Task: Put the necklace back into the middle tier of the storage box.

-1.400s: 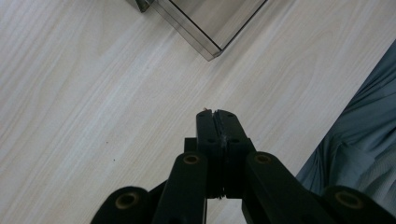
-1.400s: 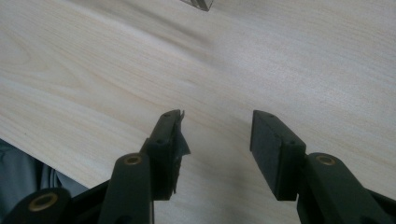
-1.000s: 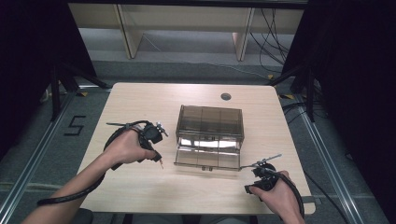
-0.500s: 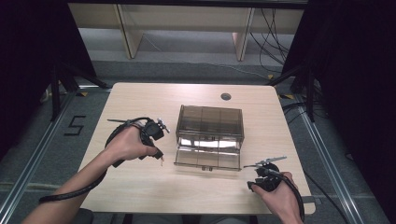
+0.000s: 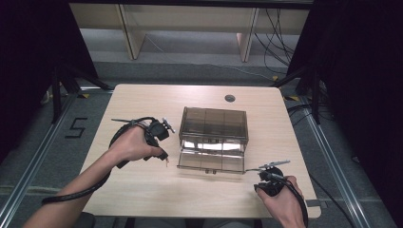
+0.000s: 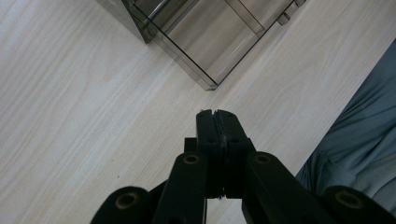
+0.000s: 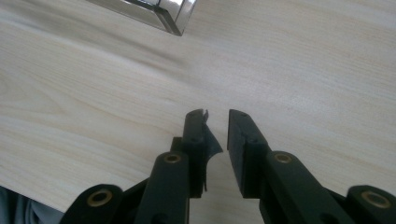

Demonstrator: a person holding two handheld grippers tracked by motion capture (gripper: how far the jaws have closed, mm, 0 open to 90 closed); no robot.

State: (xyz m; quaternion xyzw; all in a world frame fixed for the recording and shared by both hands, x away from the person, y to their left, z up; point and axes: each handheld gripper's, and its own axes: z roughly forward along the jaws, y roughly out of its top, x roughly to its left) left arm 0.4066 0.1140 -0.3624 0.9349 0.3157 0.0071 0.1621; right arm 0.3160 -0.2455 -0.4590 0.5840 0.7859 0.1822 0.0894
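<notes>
A smoky clear plastic drawer box [image 5: 213,124] stands mid-table, its low drawer [image 5: 211,161] pulled out toward the person and looking empty. My left gripper [image 5: 166,160] lies in the left hand just left of the drawer, jaws shut with nothing in them. In the left gripper view its tips [image 6: 216,113] hover over bare wood near the drawer's corner [image 6: 205,79]. My right gripper [image 5: 266,177] rests at the front right by the drawer's right corner. Its jaws [image 7: 218,114] have just been closing and stand a narrow gap apart, nothing between them; a box corner [image 7: 163,10] shows beyond.
The light wooden table [image 5: 142,102] has a round cable hole [image 5: 230,98] behind the box. A black cable [image 5: 71,194] trails from the left gripper off the front edge. Grey clothing [image 6: 359,154] lies past the table's near edge.
The left hand has shifted slightly beside the drawer. The right hand has stayed where it was.
</notes>
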